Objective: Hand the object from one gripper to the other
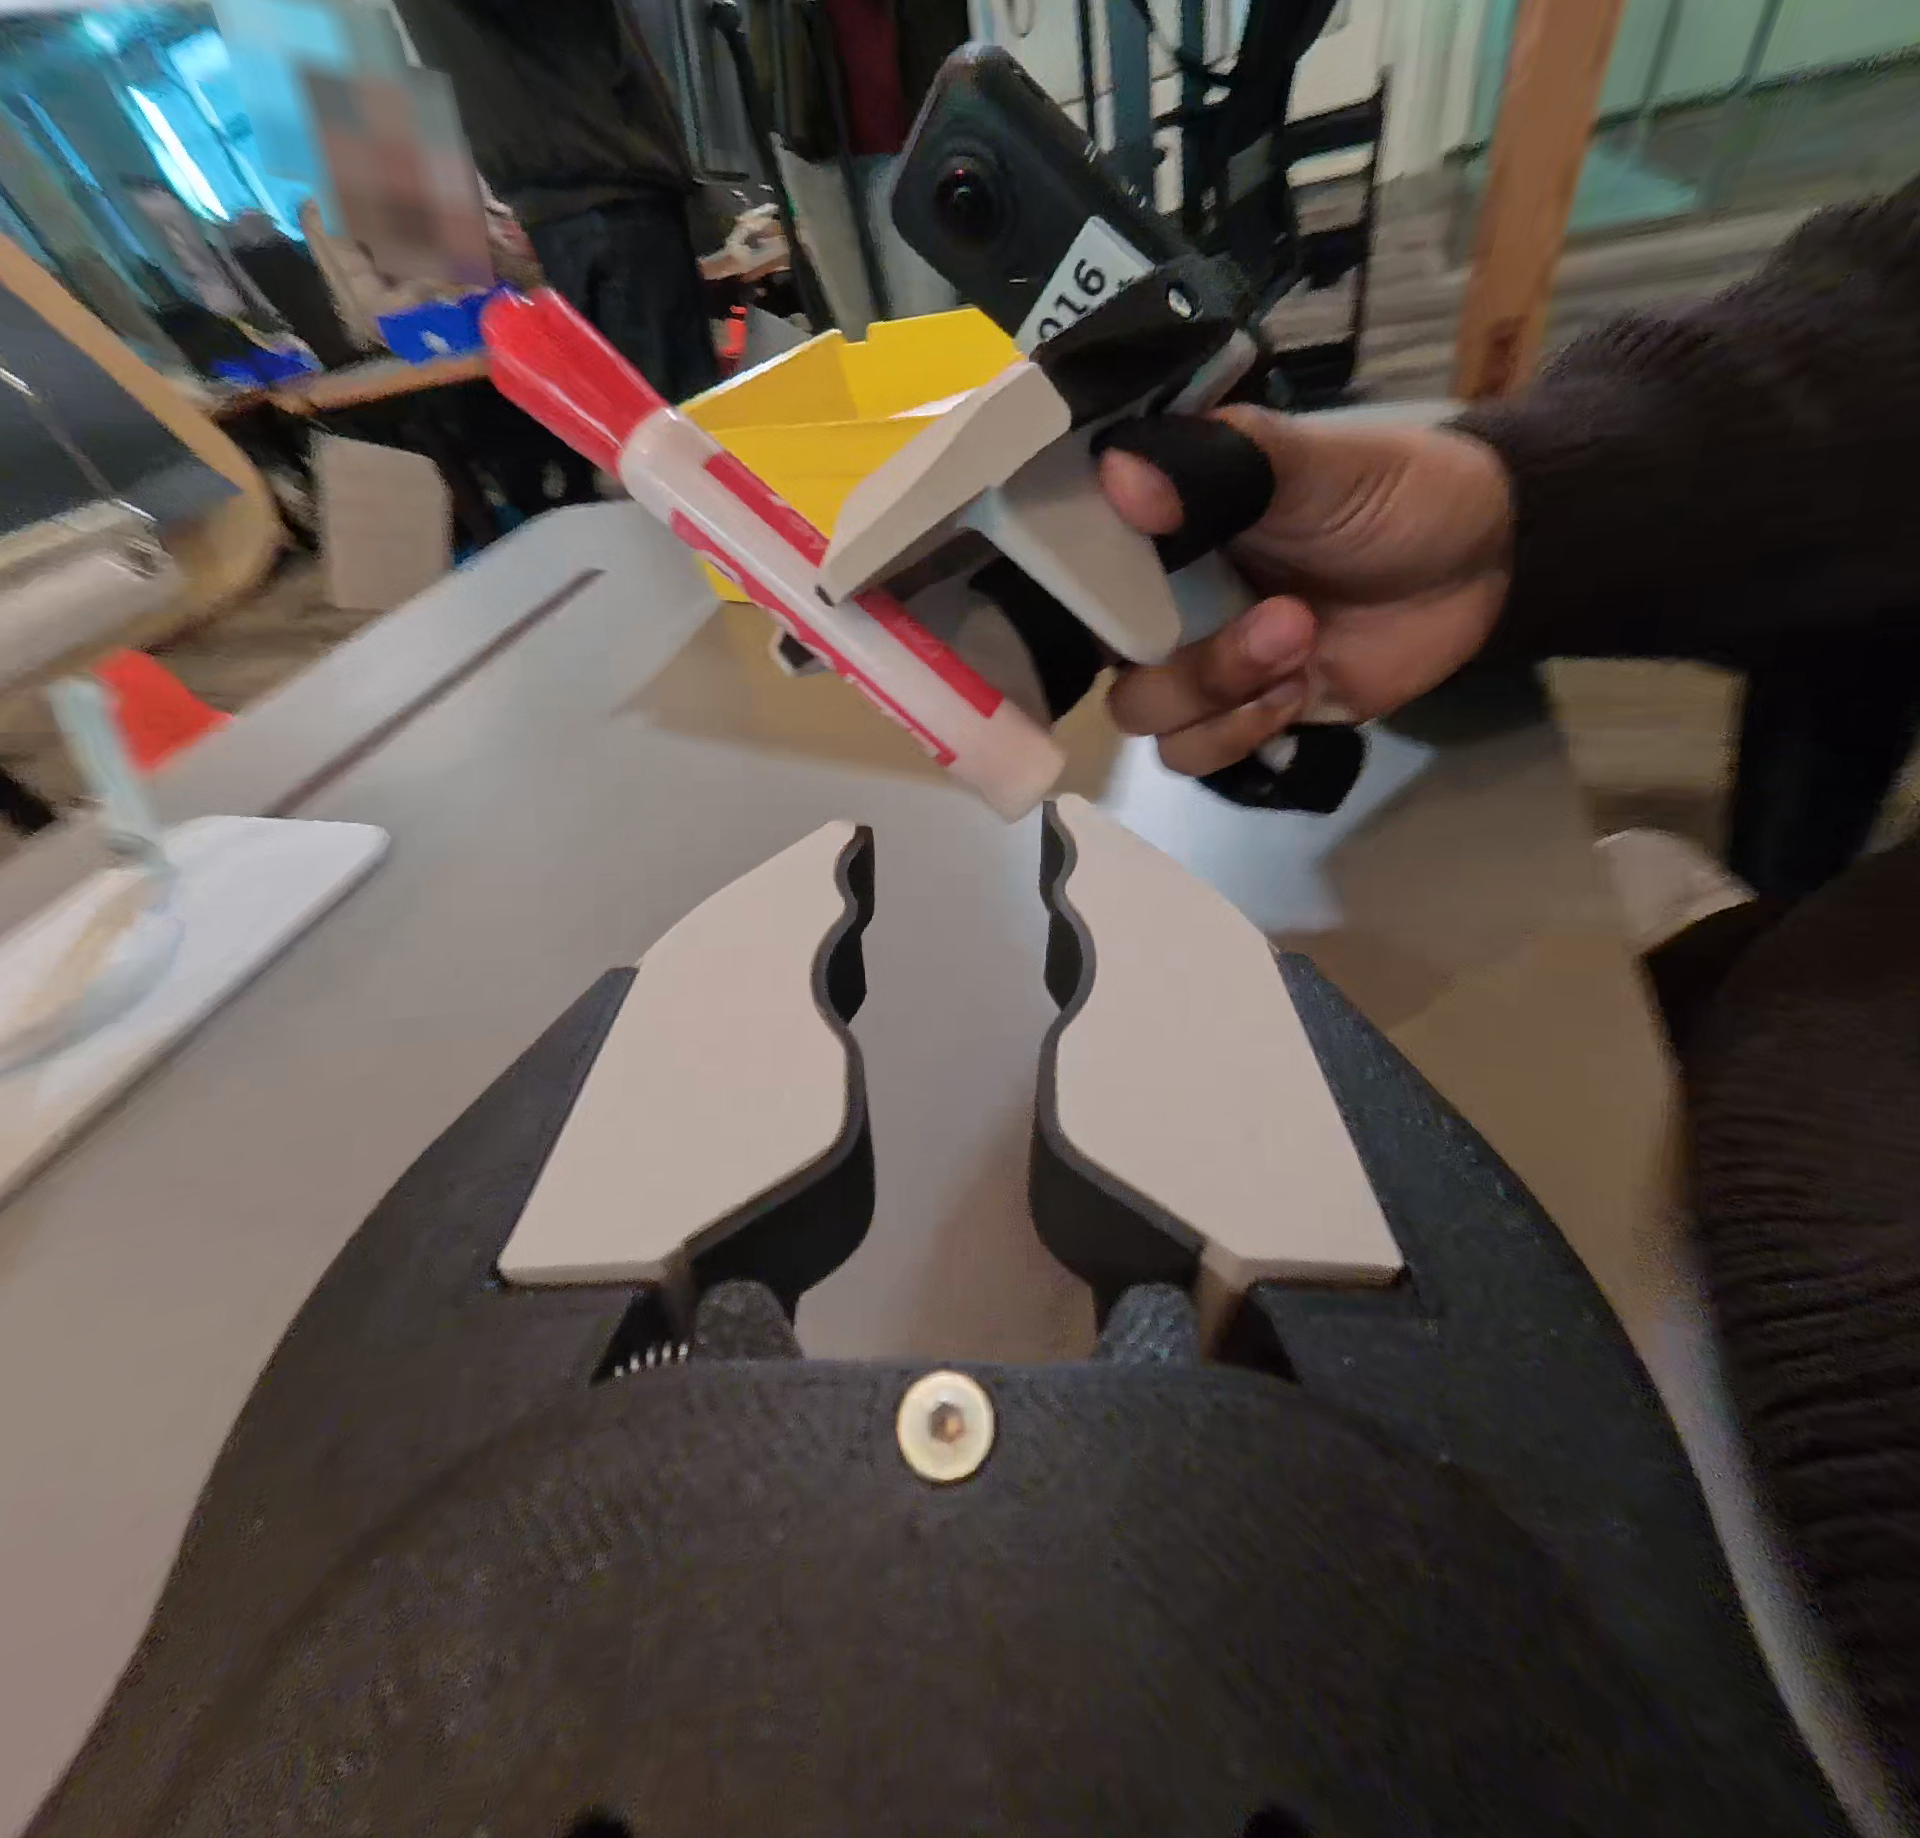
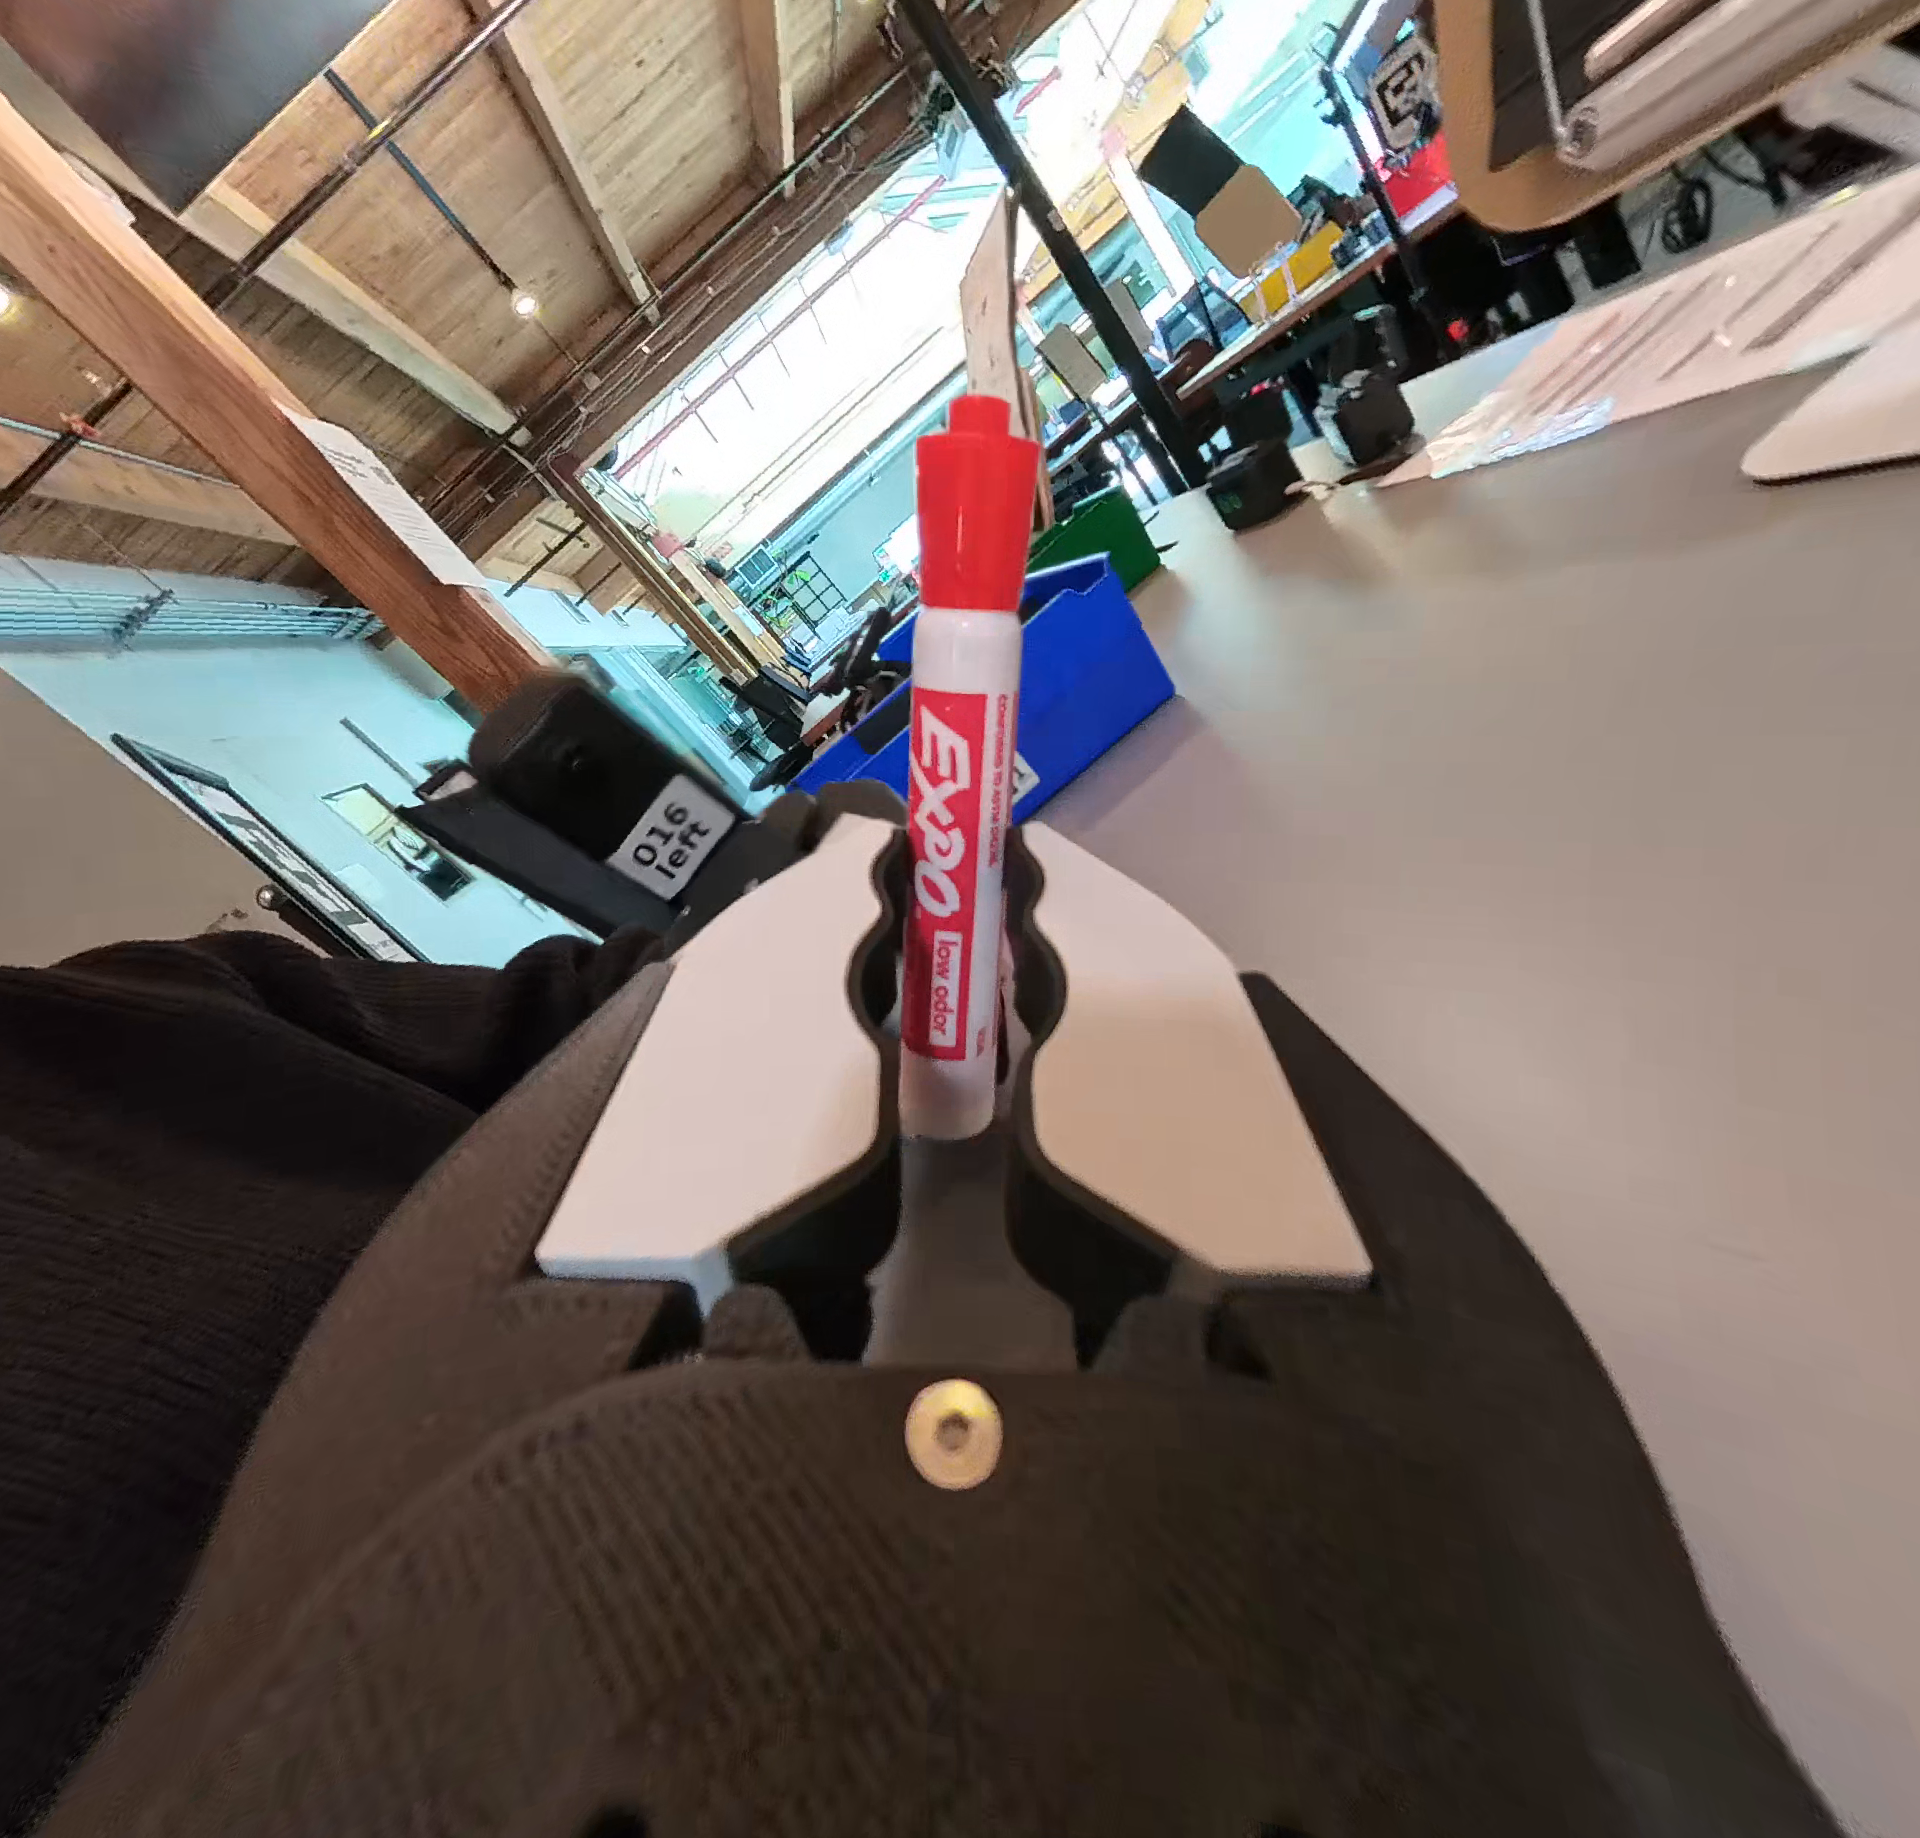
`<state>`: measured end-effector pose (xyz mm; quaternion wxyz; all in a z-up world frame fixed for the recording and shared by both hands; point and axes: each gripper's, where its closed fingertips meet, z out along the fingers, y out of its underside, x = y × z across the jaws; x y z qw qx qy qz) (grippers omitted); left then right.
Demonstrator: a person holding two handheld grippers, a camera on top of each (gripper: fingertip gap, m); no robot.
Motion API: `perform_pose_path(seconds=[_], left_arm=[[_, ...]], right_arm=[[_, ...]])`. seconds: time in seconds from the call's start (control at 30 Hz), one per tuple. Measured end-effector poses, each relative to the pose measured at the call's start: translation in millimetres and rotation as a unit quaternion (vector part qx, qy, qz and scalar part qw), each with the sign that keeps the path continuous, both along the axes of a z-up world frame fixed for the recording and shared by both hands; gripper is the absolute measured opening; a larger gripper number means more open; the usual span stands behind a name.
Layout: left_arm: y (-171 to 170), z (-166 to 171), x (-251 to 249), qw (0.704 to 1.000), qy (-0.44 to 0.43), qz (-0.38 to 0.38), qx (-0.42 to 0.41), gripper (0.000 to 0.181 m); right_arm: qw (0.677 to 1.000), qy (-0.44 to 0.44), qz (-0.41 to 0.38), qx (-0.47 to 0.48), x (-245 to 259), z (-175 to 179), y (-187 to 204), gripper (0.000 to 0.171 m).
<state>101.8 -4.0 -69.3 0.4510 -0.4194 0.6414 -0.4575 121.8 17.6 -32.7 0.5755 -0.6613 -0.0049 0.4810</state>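
Observation:
A whiteboard marker [image 1: 675,474] with a red cap and a white barrel is held in my right gripper [image 1: 816,616], which comes in from the right in a person's hand [image 1: 1361,562]. It is tilted, cap up and to the left. My left gripper [image 1: 956,832] is open and empty, its jaws well apart. The marker's tail end hangs just above its right fingertip [image 1: 1070,832]. In the right wrist view my right gripper [image 2: 951,838] is shut on the marker [image 2: 961,739], which points straight out, cap away. The left gripper's camera body [image 2: 582,780] shows to the left.
A grey table [image 1: 468,1009] lies below. A yellow bin [image 1: 831,406] stands behind the marker. A blue bin [image 2: 1081,687] and a green bin [image 2: 1107,531] sit farther along the table [image 2: 1507,853]. A white stand base [image 1: 239,905] is at the left. A person [image 1: 551,74] stands behind.

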Motion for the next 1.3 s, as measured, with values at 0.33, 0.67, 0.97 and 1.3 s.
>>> perform_pose_path(seconds=[0.33,0.67,0.97,1.3], left_arm=[[-16.4,11.7,0.0,0.907,0.044,-0.100,-0.407,0.037],[-18.9,13.8,0.0,0.865,0.041,-0.128,-0.484,0.021],[-18.6,16.7,-2.2,0.877,0.041,-0.133,-0.460,0.020],[3.3,12.4,-2.7,0.893,0.051,-0.091,-0.438,0.020]], right_arm=[[0.999,-0.012,-0.001,0.051,-13.8,13.2,-6.2,0.019],[0.998,-0.021,0.003,0.057,-17.4,12.4,-7.4,0.019],[0.998,-0.016,0.002,0.062,-14.7,13.8,-8.4,0.019],[0.989,-0.096,-0.064,0.088,14.4,14.1,-0.4,0.066]])
